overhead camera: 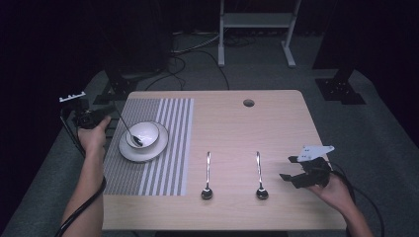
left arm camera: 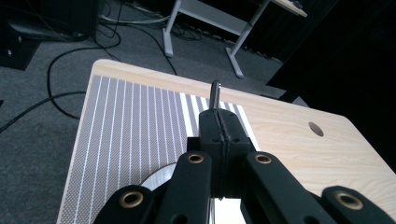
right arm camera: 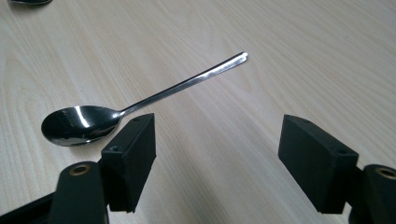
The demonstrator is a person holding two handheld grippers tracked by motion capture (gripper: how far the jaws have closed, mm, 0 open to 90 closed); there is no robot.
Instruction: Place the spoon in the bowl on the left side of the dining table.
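Note:
My left gripper hovers at the table's left edge, shut on the thin handle of a metal spoon. That spoon slants down into a white bowl standing on a white plate. In the left gripper view the handle's tip pokes out above the closed left gripper. Two more spoons lie side by side on the bare wood, bowls toward me. My right gripper rests open just right of the right-hand spoon. Nothing lies within the open right gripper.
A grey and white striped placemat covers the table's left part under the plate. A round cable hole sits near the far edge. Beyond the table are a white metal frame, dark stands and floor cables.

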